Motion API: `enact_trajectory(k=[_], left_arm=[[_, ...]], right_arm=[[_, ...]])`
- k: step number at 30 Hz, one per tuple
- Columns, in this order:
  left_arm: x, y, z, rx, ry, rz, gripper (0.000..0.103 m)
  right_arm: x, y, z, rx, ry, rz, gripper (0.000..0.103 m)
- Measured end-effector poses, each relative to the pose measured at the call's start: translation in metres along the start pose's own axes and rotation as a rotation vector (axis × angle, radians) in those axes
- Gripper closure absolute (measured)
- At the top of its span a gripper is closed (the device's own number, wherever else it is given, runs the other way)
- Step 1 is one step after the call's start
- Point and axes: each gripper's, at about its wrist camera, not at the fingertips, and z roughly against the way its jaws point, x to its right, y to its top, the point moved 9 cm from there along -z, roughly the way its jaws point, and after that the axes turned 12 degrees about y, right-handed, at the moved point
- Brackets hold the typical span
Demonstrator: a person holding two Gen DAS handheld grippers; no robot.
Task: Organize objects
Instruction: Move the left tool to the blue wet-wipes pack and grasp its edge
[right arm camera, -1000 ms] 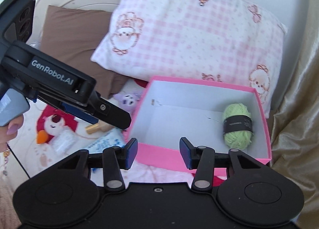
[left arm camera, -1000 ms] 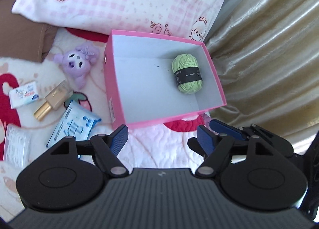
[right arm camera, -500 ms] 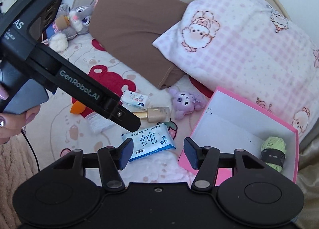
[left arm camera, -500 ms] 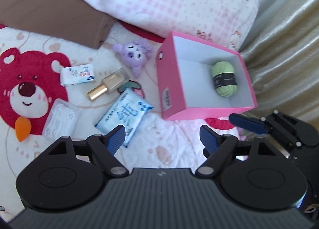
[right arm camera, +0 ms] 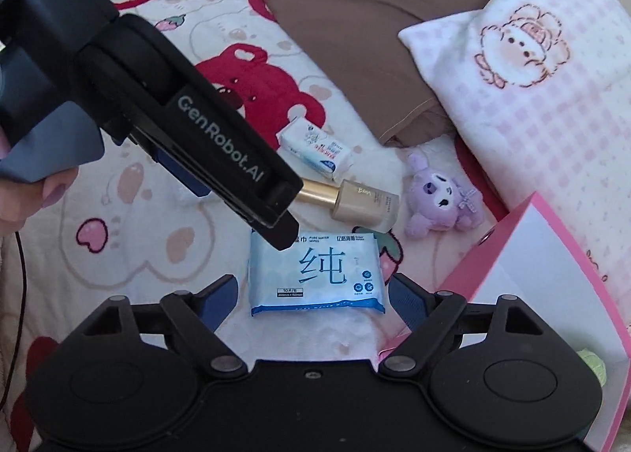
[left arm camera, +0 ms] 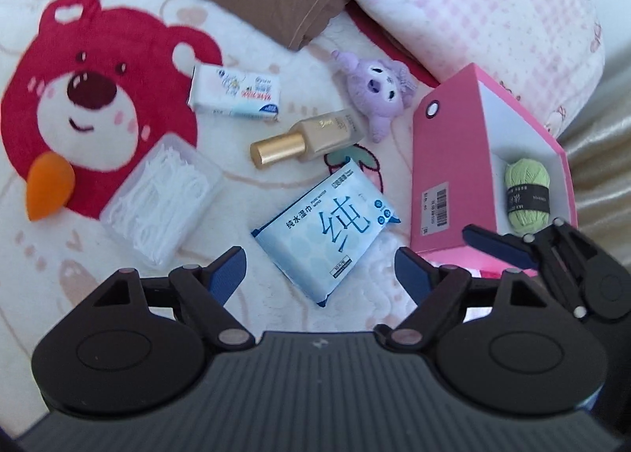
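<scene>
Right wrist view: your right tongs (right arm camera: 311,290) hang over the wipes pack (right arm camera: 317,274), jaws spread and nothing pinched. They have just been opening; a second ago they stood much narrower, aimed at the pink box (right arm camera: 552,286). The pack now lies framed between the two blue tips, not yet touched as far as the picture shows. The left tongs (right arm camera: 282,233) cross in from the upper left, their tip over the pack's top corner, and the pack lies below them.

Left wrist view: left tongs (left arm camera: 319,274) are also spread and empty, with the same pack (left arm camera: 327,231) just ahead of the gap. The right tongs (left arm camera: 501,247) show at the lower right, in front of the box (left arm camera: 445,160).

What has changed: both views have swung off the box and down onto the loose items on the bed. Yarn (left arm camera: 526,196) already sits inside the box. Still out on the blanket: the pack, gold-capped bottle (left arm camera: 307,138), purple plush (left arm camera: 380,91), small tissue pack (left arm camera: 236,95), clear floss-pick case (left arm camera: 161,196) and orange sponge (left arm camera: 47,186).

Reading: yarn done, wipes likely next. The pack is soft and flat on plush bedding, so you'd want the tips to bite low on its edges. Both tongs crowd the same item; mind a clash.
</scene>
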Motion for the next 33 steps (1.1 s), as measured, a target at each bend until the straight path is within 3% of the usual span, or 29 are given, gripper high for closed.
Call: enact_trajectory(k=[7,11,18,23,33], left_arm=[[-0.007,-0.008,-0.033,-0.045,-0.029,0.044,0.039],[-0.01,-0.01,-0.046,-0.033,-0.029,0.046,0.042],[-0.01,-0.021,-0.07,-0.139,-0.09,0.125,0.056],[-0.015,-0.017,-0.076,-0.091,-0.064,0.152,0.06],[-0.018,-0.017,-0.078,-0.093,-0.091,0.188,0.06]], right_arm=[[0.005,-0.008,-0.045,-0.044,-0.025,0.034,0.015],[0.01,-0.007,-0.063,-0.074,-0.033,0.061,0.008],[0.017,-0.006,-0.094,-0.112,-0.008,0.02,0.001],[0.019,-0.008,-0.107,-0.111,0.005,0.02,0.0],[0.023,-0.014,-0.109,-0.129,-0.019,-0.017,0.0]])
